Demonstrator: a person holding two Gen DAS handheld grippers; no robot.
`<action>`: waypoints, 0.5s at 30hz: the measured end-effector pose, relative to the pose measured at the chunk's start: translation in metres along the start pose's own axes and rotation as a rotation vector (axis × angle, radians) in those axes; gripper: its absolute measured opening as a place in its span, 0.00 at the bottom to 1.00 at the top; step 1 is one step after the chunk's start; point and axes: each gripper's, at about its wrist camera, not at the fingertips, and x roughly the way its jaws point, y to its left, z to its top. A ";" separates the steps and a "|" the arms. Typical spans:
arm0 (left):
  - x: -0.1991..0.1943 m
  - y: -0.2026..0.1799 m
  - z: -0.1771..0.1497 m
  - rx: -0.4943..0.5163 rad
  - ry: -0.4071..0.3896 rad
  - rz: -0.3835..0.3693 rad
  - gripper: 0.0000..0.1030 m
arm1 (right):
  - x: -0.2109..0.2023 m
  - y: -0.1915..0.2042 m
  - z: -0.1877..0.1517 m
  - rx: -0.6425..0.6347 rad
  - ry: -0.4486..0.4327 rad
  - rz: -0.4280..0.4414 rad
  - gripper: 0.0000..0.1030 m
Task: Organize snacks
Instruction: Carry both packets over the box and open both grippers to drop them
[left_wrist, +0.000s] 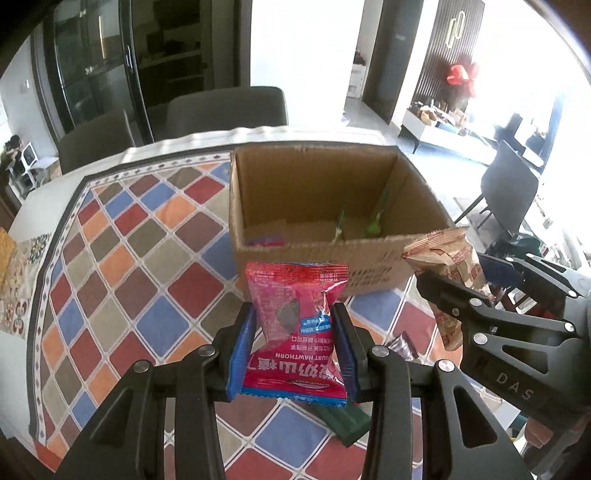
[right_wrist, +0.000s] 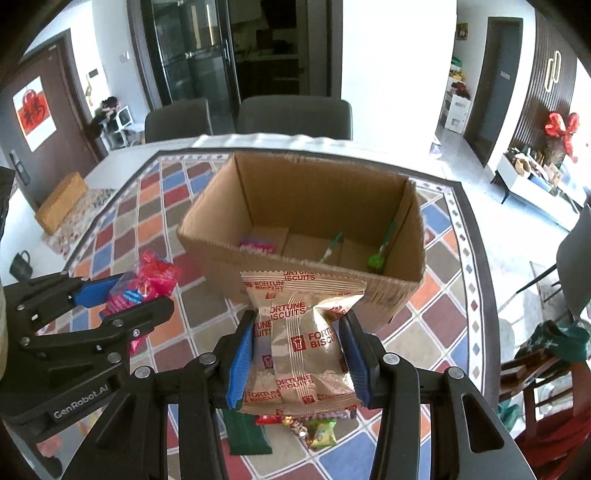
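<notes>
With my left gripper (left_wrist: 295, 343) pinching the red yogurt hawthorn packet (left_wrist: 295, 332) and my right gripper (right_wrist: 301, 354) the Fortune Biscuits packet (right_wrist: 301, 343), both raised just near of the cardboard box (right_wrist: 295, 266), I judge either slippery, puffy packet could squirt free or clip its near wall.

Loose snacks (right_wrist: 314, 428) half hidden beneath the biscuit packet (right_wrist: 303, 343)

Worktop (right_wrist: 454, 295) under a diamond-patterned cloth (left_wrist: 122, 266). Open cardboard box (right_wrist: 391, 299) standing on it. Green bar (right_wrist: 245, 432) and small wrapped snacks (right_wrist: 314, 428) nearer.
</notes>
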 end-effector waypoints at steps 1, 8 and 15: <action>-0.001 0.000 0.003 0.000 -0.003 -0.002 0.40 | 0.000 0.001 0.002 0.002 -0.004 0.000 0.45; -0.004 0.001 0.027 -0.008 -0.034 -0.003 0.40 | -0.007 -0.002 0.023 0.021 -0.037 0.008 0.45; 0.006 0.003 0.056 -0.010 -0.054 0.001 0.40 | 0.000 -0.007 0.047 0.040 -0.060 0.003 0.45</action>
